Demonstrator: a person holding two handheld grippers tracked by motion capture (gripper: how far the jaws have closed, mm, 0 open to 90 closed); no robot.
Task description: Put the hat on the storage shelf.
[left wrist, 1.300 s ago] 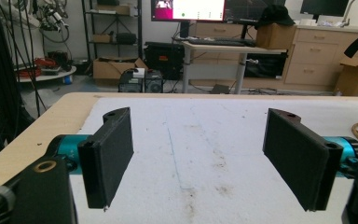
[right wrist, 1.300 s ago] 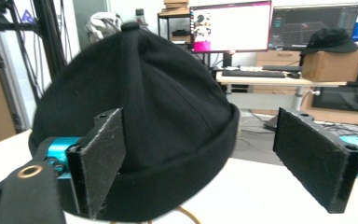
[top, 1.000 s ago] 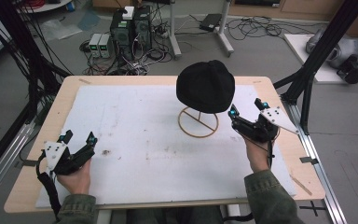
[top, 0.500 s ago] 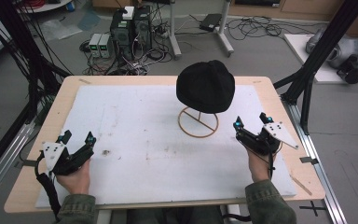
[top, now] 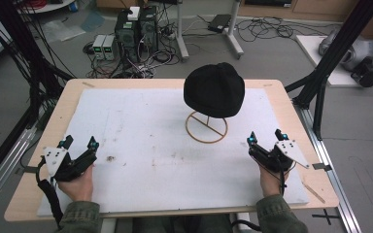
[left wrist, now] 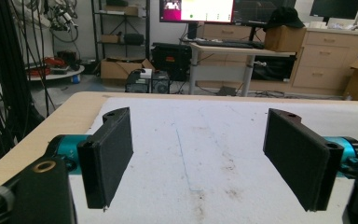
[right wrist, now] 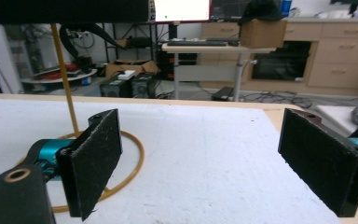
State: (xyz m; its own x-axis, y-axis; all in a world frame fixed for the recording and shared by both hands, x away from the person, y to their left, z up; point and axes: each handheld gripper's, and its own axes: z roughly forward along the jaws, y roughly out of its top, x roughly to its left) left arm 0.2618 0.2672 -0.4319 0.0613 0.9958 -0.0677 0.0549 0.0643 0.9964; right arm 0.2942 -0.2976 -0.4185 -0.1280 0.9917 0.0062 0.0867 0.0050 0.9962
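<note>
So the hat (top: pixel 214 89) is sitting on its stand (top: pixel 206 127) mid-worktop toward the far edge, just ahead-left of the right gripper (top: pixel 265 137), way closer than the left gripper (top: pixel 80 141), and both have their fingers spread wide, holding nothing.

One black beanie (top: pixel 214 89), one gold wire stand (top: pixel 206 127), one white mat (top: pixel 141 126), two grippers.
</note>
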